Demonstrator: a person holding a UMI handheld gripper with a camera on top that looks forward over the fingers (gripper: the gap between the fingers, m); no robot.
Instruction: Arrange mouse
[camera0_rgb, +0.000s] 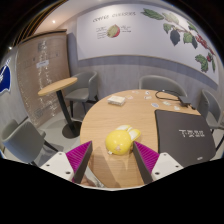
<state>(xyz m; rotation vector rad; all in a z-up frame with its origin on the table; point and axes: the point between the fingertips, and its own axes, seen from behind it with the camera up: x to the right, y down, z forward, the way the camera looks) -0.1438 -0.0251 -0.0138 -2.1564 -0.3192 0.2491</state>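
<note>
A yellow mouse (120, 141) lies on the round wooden table (110, 115), near its front edge. My gripper (113, 146) is open, and the mouse stands just between the fingertips with a gap on each side, a little nearer the right finger. The magenta pads (80, 156) show on both fingers. A black mouse mat (186, 136) with white lettering lies on the table to the right of the mouse.
A white flat item (117, 100) and small objects (160, 96) lie at the table's far side. Grey chairs (28, 142) stand around the table. A small high round table (57, 87) stands to the left, and a wall with a fruit mural (180, 35) is behind.
</note>
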